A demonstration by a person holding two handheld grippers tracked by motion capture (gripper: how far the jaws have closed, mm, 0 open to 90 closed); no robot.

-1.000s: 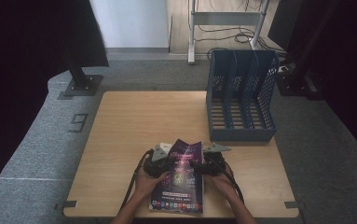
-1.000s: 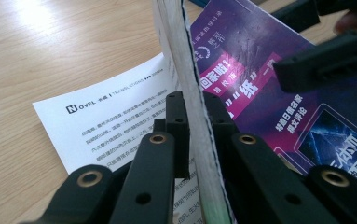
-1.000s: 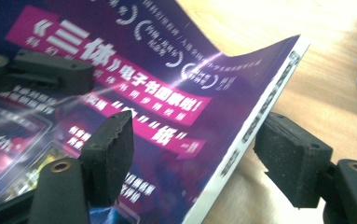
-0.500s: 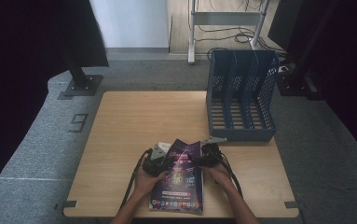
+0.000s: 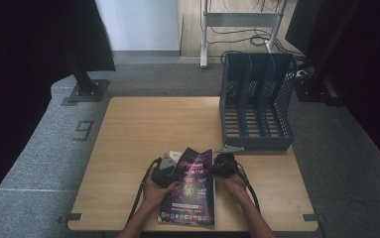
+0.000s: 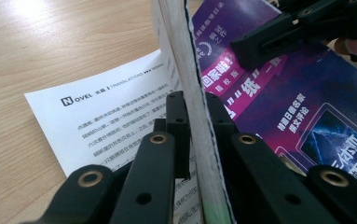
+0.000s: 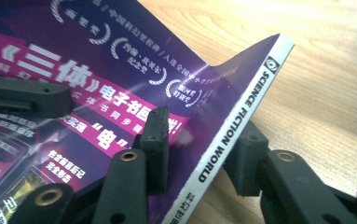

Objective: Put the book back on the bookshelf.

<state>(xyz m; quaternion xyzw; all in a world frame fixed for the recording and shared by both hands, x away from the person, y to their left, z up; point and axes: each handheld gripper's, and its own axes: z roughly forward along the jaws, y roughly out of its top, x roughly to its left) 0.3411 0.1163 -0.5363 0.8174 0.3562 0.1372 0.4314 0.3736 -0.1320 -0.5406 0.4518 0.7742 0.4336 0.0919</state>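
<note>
Both grippers, left [image 5: 173, 170] and right [image 5: 216, 166], clamp the purple glossy magazine [image 5: 191, 187] by opposite edges. Lifting step, likely. Next probably needs raising it level toward the blue slotted file rack [image 5: 257, 104].

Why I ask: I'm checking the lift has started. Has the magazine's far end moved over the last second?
Yes. The magazine has its far end raised and nearer the blue file rack than before, held between the left gripper and the right gripper.

A magazine [image 5: 191, 191] lies at the table's [image 5: 128, 144] near edge — a file rack [image 5: 257, 101] stands at the far right.
</note>
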